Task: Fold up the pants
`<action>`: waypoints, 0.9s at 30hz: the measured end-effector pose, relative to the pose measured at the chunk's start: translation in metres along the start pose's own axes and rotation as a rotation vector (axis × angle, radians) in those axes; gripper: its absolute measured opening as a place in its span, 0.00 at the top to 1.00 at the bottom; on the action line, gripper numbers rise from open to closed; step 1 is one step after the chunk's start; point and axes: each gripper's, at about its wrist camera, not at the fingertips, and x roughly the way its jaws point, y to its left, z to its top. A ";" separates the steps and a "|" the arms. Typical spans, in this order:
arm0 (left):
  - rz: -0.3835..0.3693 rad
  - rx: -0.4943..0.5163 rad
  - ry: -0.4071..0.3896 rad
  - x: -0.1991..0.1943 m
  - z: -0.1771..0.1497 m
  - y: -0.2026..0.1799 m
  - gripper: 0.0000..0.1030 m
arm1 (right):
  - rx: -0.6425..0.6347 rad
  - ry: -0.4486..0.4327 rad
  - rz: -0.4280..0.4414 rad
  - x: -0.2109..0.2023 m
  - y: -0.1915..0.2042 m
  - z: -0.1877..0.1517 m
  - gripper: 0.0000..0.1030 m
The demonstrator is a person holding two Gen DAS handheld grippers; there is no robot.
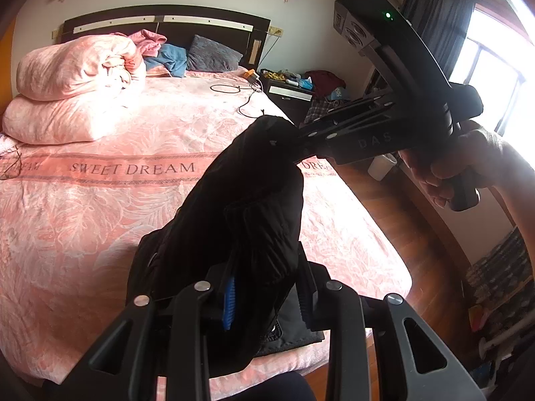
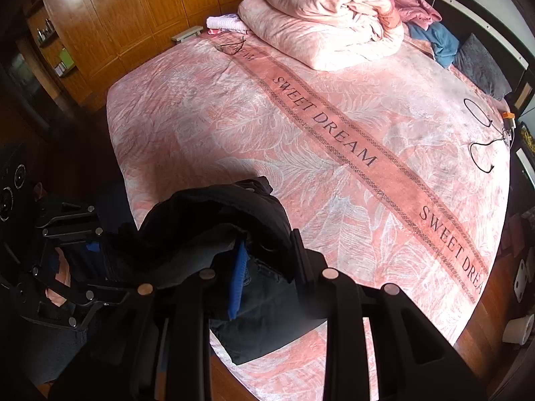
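Black pants (image 1: 240, 214) hang bunched above the near edge of the pink bed (image 1: 100, 234), stretched between both grippers. My left gripper (image 1: 267, 297) is shut on one end of the pants, its blue pad (image 1: 230, 304) against the cloth. My right gripper (image 1: 284, 140) comes in from the right in the left wrist view, shut on the far end of the pants. In the right wrist view my right gripper (image 2: 267, 284) clamps the black pants (image 2: 214, 227), and my left gripper (image 2: 97, 250) grips them at the left. The lower part of the pants (image 2: 260, 334) rests on the bed edge.
A folded pink duvet (image 1: 73, 87) and pillows lie at the head of the bed. A black cable (image 2: 481, 143) and charger lie near the bed's right side. A cluttered nightstand (image 1: 294, 90) stands beside the bed. Wooden wardrobes (image 2: 133, 16) line the far wall.
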 end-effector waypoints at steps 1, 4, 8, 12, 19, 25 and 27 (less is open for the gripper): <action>0.000 0.002 0.003 0.002 0.000 -0.001 0.71 | 0.003 0.001 0.000 0.001 -0.001 -0.001 0.76; -0.002 0.009 0.007 0.005 -0.001 -0.004 0.71 | 0.011 0.001 0.002 0.002 -0.005 -0.005 0.76; -0.004 0.016 0.012 0.008 -0.002 -0.005 0.71 | 0.017 0.005 0.002 0.004 -0.007 -0.007 0.76; -0.004 0.021 0.016 0.010 -0.002 -0.007 0.71 | 0.020 0.007 0.001 0.006 -0.008 -0.008 0.76; -0.003 0.030 0.024 0.016 -0.004 -0.010 0.71 | 0.025 0.010 -0.004 0.009 -0.012 -0.013 0.76; -0.001 0.042 0.032 0.023 -0.005 -0.015 0.71 | 0.033 0.015 -0.007 0.011 -0.016 -0.018 0.76; 0.001 0.046 0.035 0.026 -0.006 -0.017 0.71 | 0.036 0.016 -0.006 0.013 -0.018 -0.019 0.76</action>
